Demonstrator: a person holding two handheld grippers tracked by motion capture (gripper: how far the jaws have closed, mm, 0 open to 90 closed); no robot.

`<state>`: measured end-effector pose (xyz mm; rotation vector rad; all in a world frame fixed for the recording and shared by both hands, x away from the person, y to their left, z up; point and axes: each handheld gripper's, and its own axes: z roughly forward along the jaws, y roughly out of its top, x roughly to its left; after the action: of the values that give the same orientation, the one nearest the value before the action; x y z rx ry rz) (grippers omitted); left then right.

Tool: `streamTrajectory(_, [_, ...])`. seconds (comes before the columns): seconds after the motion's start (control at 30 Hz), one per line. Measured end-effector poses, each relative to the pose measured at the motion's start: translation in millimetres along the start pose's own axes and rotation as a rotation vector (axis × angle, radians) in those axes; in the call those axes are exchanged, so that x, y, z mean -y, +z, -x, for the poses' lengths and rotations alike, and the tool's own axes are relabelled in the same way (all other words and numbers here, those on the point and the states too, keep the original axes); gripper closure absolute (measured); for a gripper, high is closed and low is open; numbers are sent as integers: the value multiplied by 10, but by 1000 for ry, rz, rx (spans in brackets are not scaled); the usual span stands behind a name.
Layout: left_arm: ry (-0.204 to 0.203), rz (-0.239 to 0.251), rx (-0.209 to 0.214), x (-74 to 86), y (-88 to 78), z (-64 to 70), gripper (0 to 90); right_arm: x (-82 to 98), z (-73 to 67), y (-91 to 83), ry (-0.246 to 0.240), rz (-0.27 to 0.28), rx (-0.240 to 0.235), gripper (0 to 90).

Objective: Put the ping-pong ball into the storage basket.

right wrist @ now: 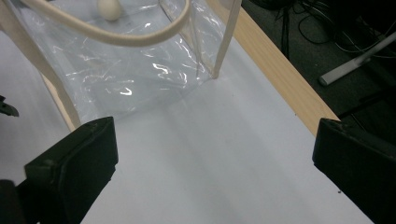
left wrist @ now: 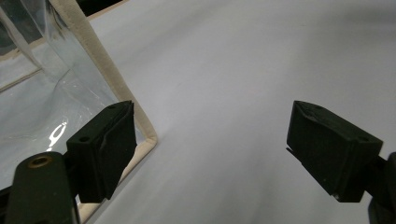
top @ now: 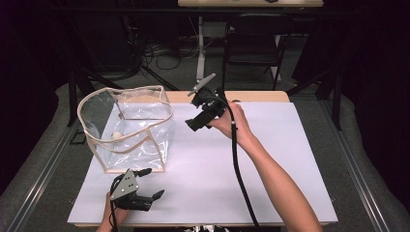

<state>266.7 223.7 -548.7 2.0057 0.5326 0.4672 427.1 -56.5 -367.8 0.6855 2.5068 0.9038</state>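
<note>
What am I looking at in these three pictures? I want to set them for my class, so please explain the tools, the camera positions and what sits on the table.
A person stands at a table covered with a white sheet, holding a hand-operated tool in each hand. Each tool ends in two black jaws that pinch like tongs. The high view looks down from above: the left gripper lies near the front edge, the right gripper is raised farther back. The other two pictures come from small cameras riding on the tools, looking out between the jaws. Both pairs of jaws stand wide apart and hold nothing. On the sheet stands a clear plastic bag with cream edging, open at the top. A small pale ball rests inside it.
</note>
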Motion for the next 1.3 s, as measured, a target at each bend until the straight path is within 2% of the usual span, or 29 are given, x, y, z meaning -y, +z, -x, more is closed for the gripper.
streamTrajectory(0.27, [-2, 1, -3, 3, -11, 2, 162, 240, -20, -2, 18, 11, 2, 0])
streamTrajectory(0.63, [7, -12, -6, -1, 1, 7, 162, 586, -30, 35, 46, -9, 2, 0])
streamTrajectory(1.3, [5, -8, -3, 2, 3, 5, 162, 1021, -86, -6, 78, -23, 21, 0])
